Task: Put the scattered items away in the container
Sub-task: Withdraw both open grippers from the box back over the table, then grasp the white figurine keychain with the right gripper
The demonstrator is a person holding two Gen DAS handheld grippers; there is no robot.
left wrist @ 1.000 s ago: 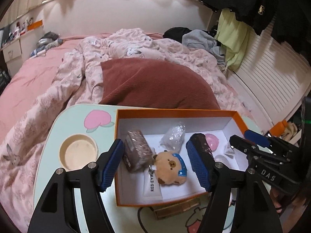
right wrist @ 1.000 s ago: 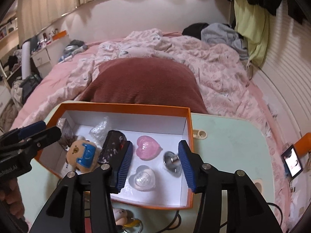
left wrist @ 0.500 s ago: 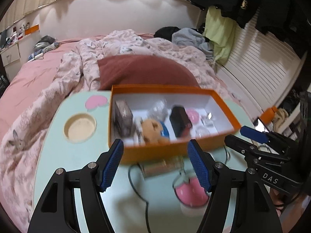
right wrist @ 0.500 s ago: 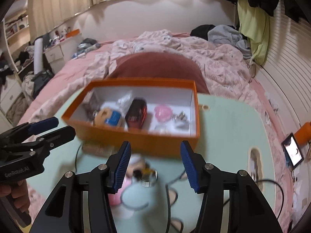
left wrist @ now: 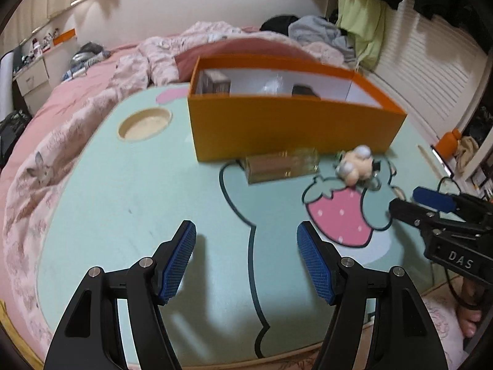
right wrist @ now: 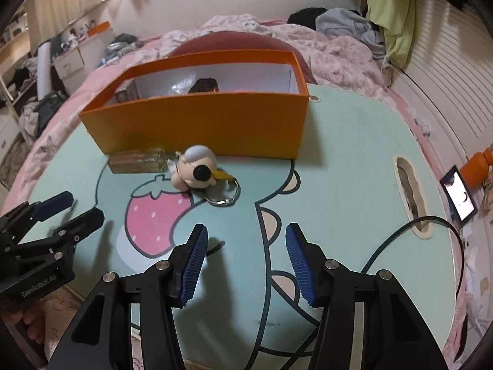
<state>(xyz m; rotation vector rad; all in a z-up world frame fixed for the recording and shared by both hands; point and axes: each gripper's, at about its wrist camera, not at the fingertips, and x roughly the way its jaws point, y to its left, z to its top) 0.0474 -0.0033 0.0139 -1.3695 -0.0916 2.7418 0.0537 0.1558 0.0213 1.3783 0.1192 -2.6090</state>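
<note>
An orange box (left wrist: 292, 126) (right wrist: 200, 123) stands at the far side of the mint cartoon table (left wrist: 138, 200) (right wrist: 339, 169). Inside it I make out a dark item (right wrist: 205, 85) and a brownish packet (left wrist: 215, 83). In front of its near wall lie a clear golden case (left wrist: 282, 165) (right wrist: 138, 162) and a small plush keychain (left wrist: 354, 165) (right wrist: 195, 171) with a metal ring (right wrist: 223, 195). My left gripper (left wrist: 246, 231) (right wrist: 83, 206) hovers open over bare table, nearer than the case. My right gripper (right wrist: 245, 231) (left wrist: 403, 200) is open too, short of the keychain, with nothing between its fingers.
The table has a round cup recess (left wrist: 144, 123) at the left and a slot (right wrist: 409, 191) at the right with a black cable (right wrist: 431, 222) through it. A lit phone (right wrist: 459, 197) lies right of the table. Pink bedding and a dark red pillow lie behind the box.
Both grippers have drawn back from above the box and dropped lower, so I now face its front wall and the items before it. The right jaws stand slightly wider.
</note>
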